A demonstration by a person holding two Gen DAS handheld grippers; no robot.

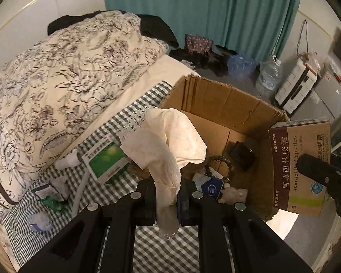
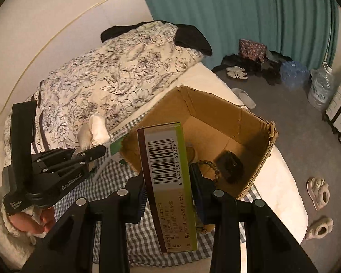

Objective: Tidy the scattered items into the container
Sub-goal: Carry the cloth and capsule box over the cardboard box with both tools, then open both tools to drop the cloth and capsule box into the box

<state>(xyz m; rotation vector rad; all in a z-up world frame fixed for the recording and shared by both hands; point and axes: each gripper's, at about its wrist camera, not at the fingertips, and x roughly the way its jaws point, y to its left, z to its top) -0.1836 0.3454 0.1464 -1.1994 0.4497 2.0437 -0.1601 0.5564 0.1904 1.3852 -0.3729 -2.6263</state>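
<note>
My left gripper [image 1: 167,184] is shut on a cream lace-edged cloth [image 1: 168,136], which hangs over the near left rim of the open cardboard box [image 1: 227,100]. My right gripper [image 2: 169,182] is shut on a brown and green amoxicillin carton [image 2: 163,150], held upright above the box's [image 2: 216,113] near rim. In the box lie a bead bracelet [image 2: 212,168], a black case [image 2: 230,166] and some small items. From the right wrist view the left gripper [image 2: 95,151] is at the left with the cloth [image 2: 97,129]. A green medicine box [image 1: 106,161] lies on the checked cloth [image 1: 116,193].
A white bottle [image 1: 68,159] and a green sachet [image 1: 52,195] lie left of the box on the bed. A floral quilt [image 1: 56,79] is piled behind. On the floor are water bottles [image 1: 269,77], slippers [image 2: 318,193], a white suitcase [image 1: 295,91] and a teal curtain [image 1: 204,11].
</note>
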